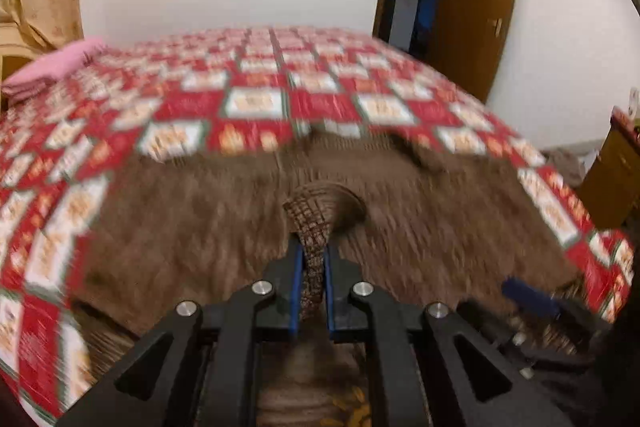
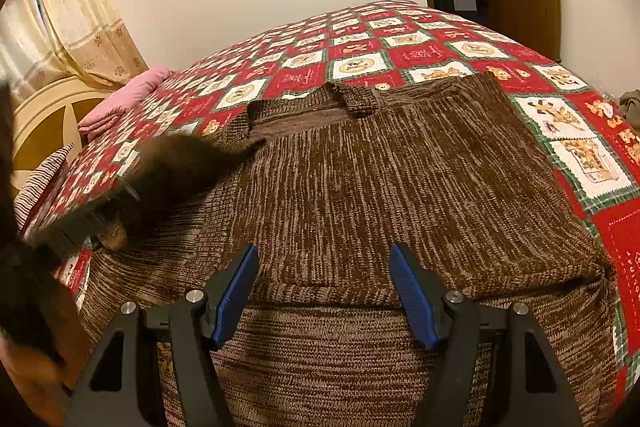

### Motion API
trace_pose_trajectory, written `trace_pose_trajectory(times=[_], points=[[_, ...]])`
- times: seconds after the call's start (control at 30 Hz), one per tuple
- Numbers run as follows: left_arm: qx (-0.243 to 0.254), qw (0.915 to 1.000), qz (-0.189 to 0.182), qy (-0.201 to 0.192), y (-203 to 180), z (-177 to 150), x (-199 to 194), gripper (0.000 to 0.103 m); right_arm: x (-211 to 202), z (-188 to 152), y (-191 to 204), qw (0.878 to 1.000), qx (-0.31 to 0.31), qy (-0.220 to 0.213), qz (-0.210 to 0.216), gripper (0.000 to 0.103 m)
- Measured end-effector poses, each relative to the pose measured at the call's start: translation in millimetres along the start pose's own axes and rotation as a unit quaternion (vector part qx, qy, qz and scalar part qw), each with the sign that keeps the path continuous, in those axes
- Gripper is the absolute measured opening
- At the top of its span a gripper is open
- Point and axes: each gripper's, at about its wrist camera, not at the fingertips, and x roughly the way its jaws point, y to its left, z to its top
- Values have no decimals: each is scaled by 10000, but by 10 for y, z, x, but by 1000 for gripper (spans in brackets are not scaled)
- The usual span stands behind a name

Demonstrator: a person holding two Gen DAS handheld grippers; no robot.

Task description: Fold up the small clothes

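**Ana:** Left gripper (image 1: 311,267) has its blue pads pressed together on a strip of the brown knit sweater (image 2: 400,187), pinching it so the fabric rises in a hump just ahead of the jaws. Right gripper (image 2: 323,291) stands spread, nothing between its pads, hovering just over the near part of the knit.

**Ben:** And the biggest thing first: where does it all lie?

**Ana:** On the bed with the red patchwork quilt (image 2: 400,43). The sweater covers the near middle of it, spread mostly flat. A pink folded cloth (image 2: 120,103) sits well apart at ten o'clock in the right wrist view.

**Ben:** Which way does the sweater point?

**Ana:** Its long axis runs from six o'clock toward twelve, away from the grippers. The far edge, with a small tab (image 2: 358,99), lies at twelve; I can't tell whether that is the collar or the hem.

**Ben:** The step?

**Ana:** I judge it a side fold: the left side, at nine o'clock, is gripped and looks ready to be carried across toward three. Next calls for laying that edge down parallel to the long axis, then letting go, while the right gripper could pin the body so it doesn't drag.
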Motion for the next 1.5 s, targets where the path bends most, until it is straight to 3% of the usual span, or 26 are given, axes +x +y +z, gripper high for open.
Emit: trace_pose_trajectory(times=[0.1, 0.13, 0.17, 0.23, 0.3, 0.47, 0.5, 0.6, 0.73, 0.8, 0.83, 0.87, 0.93, 0.97, 1.03, 1.2, 1.33, 1.4, 1.47, 1.5], points=[[-89, 9997, -116, 219, 84, -53, -52, 18, 0, 0, -4, 10000, 5, 1, 8, 69], [-125, 9996, -127, 216, 107, -81, -113, 35, 0, 1, -5, 10000, 8, 3, 11, 69], [-206, 9996, -95, 177, 199, -117, -228, 65, -2, -1, -5, 10000, 6, 2, 7, 69], [-435, 9990, 41, 3, 312, -198, -373, 93, -3, 0, -7, 10000, 8, 2, 10, 69], [-740, 9968, 221, -220, 568, -292, -546, 93, -4, -1, -8, 10000, 13, 3, 15, 69], [-1313, 9861, 1010, -116, 1054, -529, -519, 92, 8, 30, -14, 9999, 90, 117, 37, 69], [-1691, 9815, 888, 148, 1182, -588, -422, 91, 3, 59, -8, 9998, 127, 168, 46, 69], [-2203, 9742, 476, -138, 1313, -630, -467, 94, -67, 201, 107, 9971, 273, 173, 691, 69], [-2179, 9743, 552, -134, 1251, -642, -462, 94, 80, 314, 528, 9945, -59, 333, 989, 69], [-2214, 9736, 536, -142, 1250, -639, -452, 94, 271, 276, 748, 9943, -418, 547, 819, 67], [-2252, 9728, 505, -171, 1267, -651, -460, 94, 364, 238, 843, 9934, -597, 660, 728, 51], [-2292, 9721, 470, -193, 1297, -656, -466, 94, 460, 186, 948, 9915, -808, 791, 645, 44], [-2361, 9706, 419, -220, 1349, -644, -465, 94, 487, 132, 1079, 9902, -1237, 626, 177, 17], [-2375, 9703, 412, -228, 1361, -646, -462, 94, 497, 135, 1099, 9890, -1334, 614, 181, 15], [-2378, 9701, 422, -236, 1380, -638, -440, 94, 481, 178, 1081, 9897, -1267, 606, 270, 14], [-2421, 9690, 409, -256, 1381, -647, -448, 94, 191, 418, 979, 9916, -1259, 99, 264, 13], [-2392, 9696, 462, -234, 1364, -645, -447, 94, 21, 468, 836, 9900, -1410, -72, 60, 13], [-2394, 9695, 472, -232, 1365, -642, -446, 94, 74, 421, 749, 9892, -1465, 79, 27, 14], [-2396, 9694, 477, -232, 1369, -643, -446, 94, 227, 314, 629, 9891, -1401, 450, -49, 21], [-2394, 9695, 473, -233, 1368, -643, -448, 94, 318, 248, 570, 9877, -1385, 702, -198, 32]])
